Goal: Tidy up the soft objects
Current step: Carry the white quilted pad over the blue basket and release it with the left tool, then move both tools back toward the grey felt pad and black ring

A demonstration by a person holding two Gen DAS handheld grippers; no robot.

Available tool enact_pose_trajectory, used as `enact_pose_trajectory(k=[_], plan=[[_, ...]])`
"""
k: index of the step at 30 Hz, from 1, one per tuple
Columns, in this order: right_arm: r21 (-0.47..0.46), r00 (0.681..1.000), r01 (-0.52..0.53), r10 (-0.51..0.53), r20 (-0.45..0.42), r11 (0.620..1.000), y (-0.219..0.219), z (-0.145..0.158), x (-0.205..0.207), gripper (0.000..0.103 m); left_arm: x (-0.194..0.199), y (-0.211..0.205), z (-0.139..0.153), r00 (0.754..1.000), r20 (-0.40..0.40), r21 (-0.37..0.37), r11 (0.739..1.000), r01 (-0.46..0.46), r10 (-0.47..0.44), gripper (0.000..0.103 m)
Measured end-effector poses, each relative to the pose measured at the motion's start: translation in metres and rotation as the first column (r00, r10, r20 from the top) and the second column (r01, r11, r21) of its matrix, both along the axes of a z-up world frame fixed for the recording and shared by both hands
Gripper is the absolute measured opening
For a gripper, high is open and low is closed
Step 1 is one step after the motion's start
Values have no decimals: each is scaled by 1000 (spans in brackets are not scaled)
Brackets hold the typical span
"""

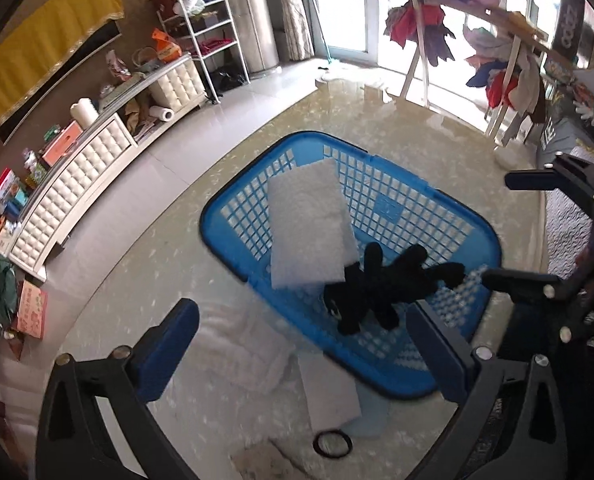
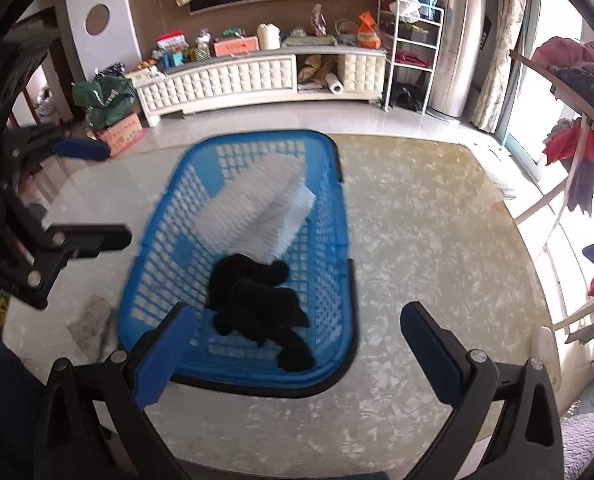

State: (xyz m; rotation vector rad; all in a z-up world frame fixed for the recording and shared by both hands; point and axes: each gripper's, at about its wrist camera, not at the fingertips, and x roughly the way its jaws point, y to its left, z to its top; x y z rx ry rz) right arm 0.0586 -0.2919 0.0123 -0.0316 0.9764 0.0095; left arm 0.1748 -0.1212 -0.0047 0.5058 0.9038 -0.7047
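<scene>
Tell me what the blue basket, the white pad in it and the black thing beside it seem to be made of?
Blue basket: looks like moulded plastic, glossy, with lattice walls. White pad: probably foam or thick fleece, matte and finely nubbly; hard to say which. Black thing: apparently plush fabric, fuzzy and light-absorbing, with limp limbs like a soft toy.

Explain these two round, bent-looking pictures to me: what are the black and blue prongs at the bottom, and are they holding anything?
Each picture comes from a wide-angle camera mounted on a hand-held gripper; a person carries one in each hand. The prongs are the gripper's two fingers. One view looks along the left gripper, the other along the right gripper. Both stand open and hold nothing. Below them, on a glossy table, sits a blue basket containing a white folded cloth and a black plush toy. Each gripper also shows at the side of the other's picture.
</scene>
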Motion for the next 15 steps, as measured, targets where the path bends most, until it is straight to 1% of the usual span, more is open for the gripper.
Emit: enact_pose_trajectory(k=[2, 4, 8, 11, 13, 15], plan=[[22, 1000, -10, 10, 10, 1000, 5, 6, -3, 103, -12, 9, 7, 1000, 23, -20, 1000, -6, 6, 103], [26, 1000, -14, 13, 24, 1000, 11, 11, -8, 103, -24, 20, 10, 999, 36, -14, 1000, -10, 10, 103], [30, 999, -22, 21, 38, 999, 26, 16, -13, 103, -41, 48, 11, 999, 11, -39, 998, -47, 47, 103], [42, 998, -33, 31, 54, 999, 36, 20, -17, 103, -56, 68, 9, 998, 11, -55, 997, -53, 54, 103], [53, 997, -44, 41, 58, 998, 42, 20, -19, 103, -64, 79, 8, 998, 11, -59, 996, -69, 69, 103], [38, 998, -46, 44, 51, 998, 52, 19, -19, 103, -70, 92, 5, 995, 0, -58, 994, -97, 97, 103]])
